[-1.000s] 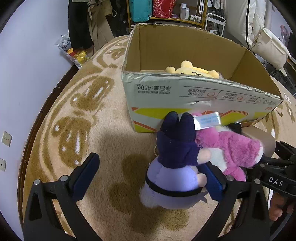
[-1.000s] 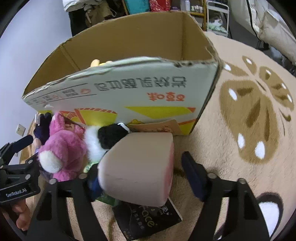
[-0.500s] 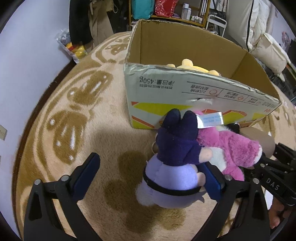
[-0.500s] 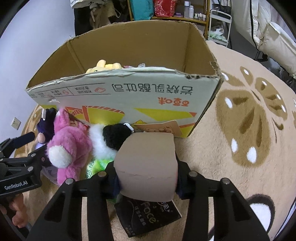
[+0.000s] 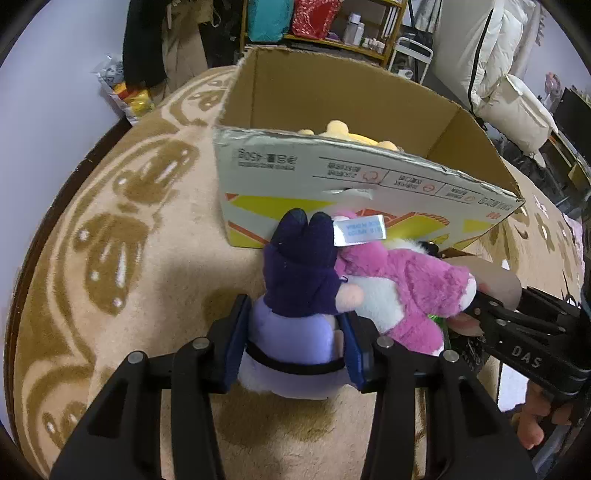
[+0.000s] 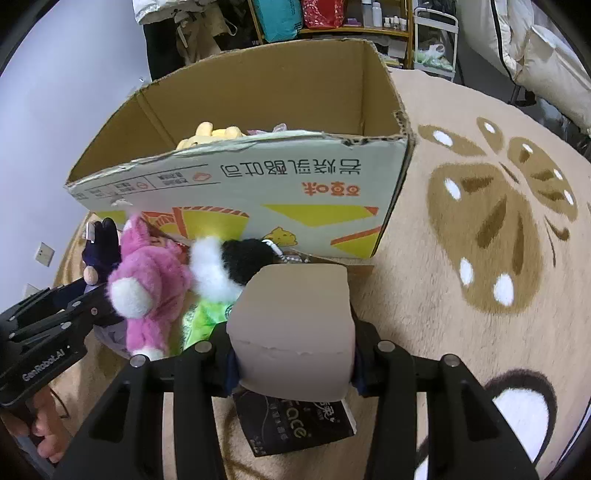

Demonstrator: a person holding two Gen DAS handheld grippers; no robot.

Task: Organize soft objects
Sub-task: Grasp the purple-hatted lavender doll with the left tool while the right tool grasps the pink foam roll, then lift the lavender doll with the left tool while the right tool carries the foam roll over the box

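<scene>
My left gripper (image 5: 293, 349) is shut on a purple plush toy (image 5: 295, 295) with a dark hood, which sits on the rug in front of the open cardboard box (image 5: 332, 173). A pink plush (image 5: 410, 291) leans against it on the right. My right gripper (image 6: 291, 354) is shut on a beige foam block (image 6: 295, 325), held just in front of the box (image 6: 258, 192). A yellow plush (image 6: 210, 134) lies inside the box. The pink plush (image 6: 147, 277) and a black-and-white plush (image 6: 229, 266) lie left of the block.
A green packet (image 6: 207, 317) and a black packet (image 6: 295, 424) lie under the block on the patterned rug (image 6: 480, 258). Shelves (image 5: 332, 22), hanging clothes and a white sofa (image 5: 517, 107) stand behind the box. A wall runs along the left.
My left gripper's fingers closed from wide open onto the purple plush. My right gripper closed onto the foam block and lifted it slightly; the view rose above the box rim.
</scene>
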